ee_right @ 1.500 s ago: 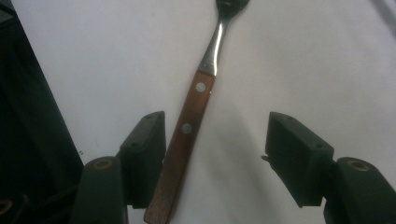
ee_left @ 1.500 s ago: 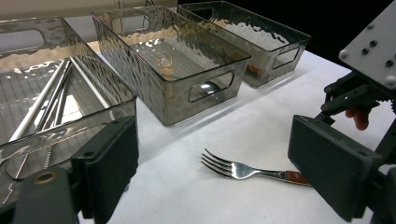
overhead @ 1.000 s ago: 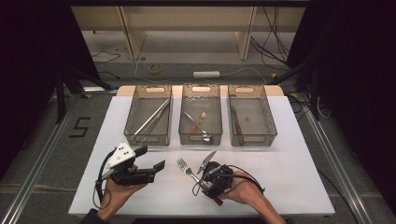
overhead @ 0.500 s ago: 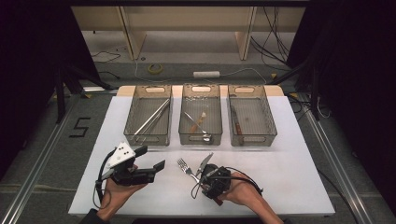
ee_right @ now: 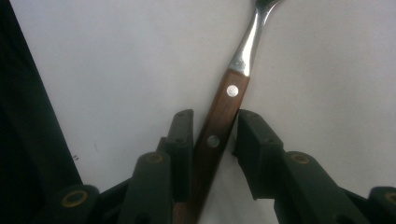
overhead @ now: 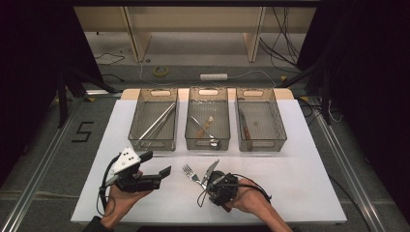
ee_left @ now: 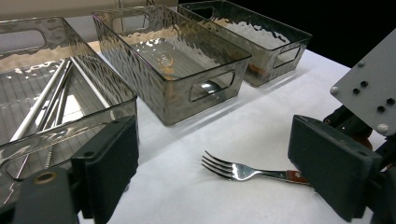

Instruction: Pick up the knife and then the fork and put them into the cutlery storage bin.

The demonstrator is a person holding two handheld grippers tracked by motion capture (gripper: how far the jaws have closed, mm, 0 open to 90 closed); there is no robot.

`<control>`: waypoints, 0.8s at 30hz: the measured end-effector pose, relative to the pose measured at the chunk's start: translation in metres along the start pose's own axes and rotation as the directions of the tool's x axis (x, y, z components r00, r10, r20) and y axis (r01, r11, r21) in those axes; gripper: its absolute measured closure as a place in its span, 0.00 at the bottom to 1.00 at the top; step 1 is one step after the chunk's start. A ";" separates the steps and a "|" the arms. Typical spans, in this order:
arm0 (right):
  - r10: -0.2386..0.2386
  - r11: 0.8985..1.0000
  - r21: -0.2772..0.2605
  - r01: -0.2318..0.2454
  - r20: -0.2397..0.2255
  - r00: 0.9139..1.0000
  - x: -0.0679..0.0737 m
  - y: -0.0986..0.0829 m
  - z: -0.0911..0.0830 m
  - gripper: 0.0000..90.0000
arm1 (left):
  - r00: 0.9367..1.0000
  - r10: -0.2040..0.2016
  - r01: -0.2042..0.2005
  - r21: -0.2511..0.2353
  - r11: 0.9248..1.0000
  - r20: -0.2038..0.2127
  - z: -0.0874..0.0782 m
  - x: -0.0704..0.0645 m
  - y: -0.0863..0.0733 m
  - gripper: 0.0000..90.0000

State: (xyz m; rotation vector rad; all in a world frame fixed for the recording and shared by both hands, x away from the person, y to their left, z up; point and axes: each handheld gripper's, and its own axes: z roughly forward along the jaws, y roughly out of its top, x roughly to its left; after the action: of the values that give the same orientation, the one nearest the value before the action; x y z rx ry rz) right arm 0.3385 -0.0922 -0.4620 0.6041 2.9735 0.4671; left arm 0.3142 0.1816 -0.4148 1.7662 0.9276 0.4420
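Observation:
A fork (overhead: pixel 189 172) with a wooden riveted handle lies on the white table top (overhead: pixel 300 174), near the front and with its tines toward the trays. My right gripper (overhead: pixel 207 182) is down over the handle. In the right gripper view the handle (ee_right: pixel 223 109) runs between the jaws of my right gripper (ee_right: pixel 214 126). The jaws stand close on either side, with a sliver of table visible by the right one. My left gripper (overhead: pixel 157 163) is held to the left of the fork, open wide. In the left gripper view the fork (ee_left: pixel 233 170) lies ahead between the spread jaws of my left gripper (ee_left: pixel 215 156).
Three clear trays stand in a row behind. The left tray (overhead: pixel 137 126) holds long metal utensils. The middle tray (overhead: pixel 189 126) holds a spoon and small pieces. The right tray (overhead: pixel 280 126) holds a wooden-handled knife. The table's front edge is close to both hands.
The right hand has crept slightly left and down over the fork handle. The left gripper and the fork have stayed put.

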 end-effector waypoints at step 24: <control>-0.009 1.000 0.025 0.008 0.021 1.000 0.004 0.005 0.001 0.86 | 1.000 0.006 -0.006 0.004 1.000 0.000 0.000 0.000 0.000 0.18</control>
State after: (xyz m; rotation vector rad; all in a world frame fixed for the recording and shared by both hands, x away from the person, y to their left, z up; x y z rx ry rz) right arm 0.3364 -0.0862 -0.4613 0.5946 2.9646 0.4203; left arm 0.3141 0.1811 -0.4149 1.7731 0.9239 0.4442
